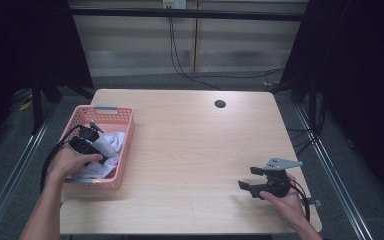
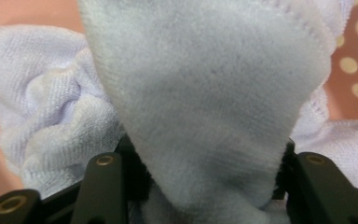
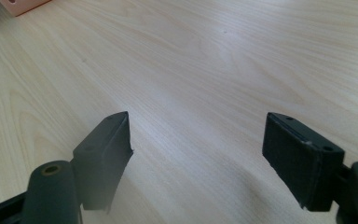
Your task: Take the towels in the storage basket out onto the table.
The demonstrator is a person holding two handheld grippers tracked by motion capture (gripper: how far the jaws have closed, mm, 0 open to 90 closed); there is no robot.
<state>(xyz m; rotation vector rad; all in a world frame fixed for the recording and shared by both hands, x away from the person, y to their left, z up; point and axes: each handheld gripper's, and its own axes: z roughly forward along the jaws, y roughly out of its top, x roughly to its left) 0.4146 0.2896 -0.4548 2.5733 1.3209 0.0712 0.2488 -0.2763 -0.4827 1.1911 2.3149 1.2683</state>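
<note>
At the near right edge of the table (image 1: 195, 150): catalogue of the moment, near to far.

Right gripper (image 1: 254, 181): held low over bare wood by the person's right hand (image 1: 285, 200); jaws wide apart with nothing between them, as the right gripper view (image 3: 196, 154) shows; grey plate on top.

Right gripper, role: idle, well apart from the work; judged to be waiting.

Left hand (image 1: 70, 161): reaches into the basket from the near left corner, cable trailing back along the forearm.

Left gripper (image 1: 96, 145): down inside the basket, in the cloth; in the left gripper view a thick fold fills the gap between the jaws, which stand partly closed with the pile pressed against both inner faces; judged clamped on the cloth.

Cloth (image 2: 205, 93): pale lilac terry, bunched; lies in the basket, one fold standing up in the grip, the rest slumped below and to the sides.

Basket (image 1: 125, 145): pink, perforated walls, on the table's left side near its edge.

Step in hand: judged the grasp, cloth taken but not yet raised.

Next move calls for: a firm pinch kept through a straight lift clear of the rim, so the trailing folds do not snag the wall or drag the light basket along.

Hole (image 1: 220, 104): dark round grommet at the far side of the table, unused.
</note>
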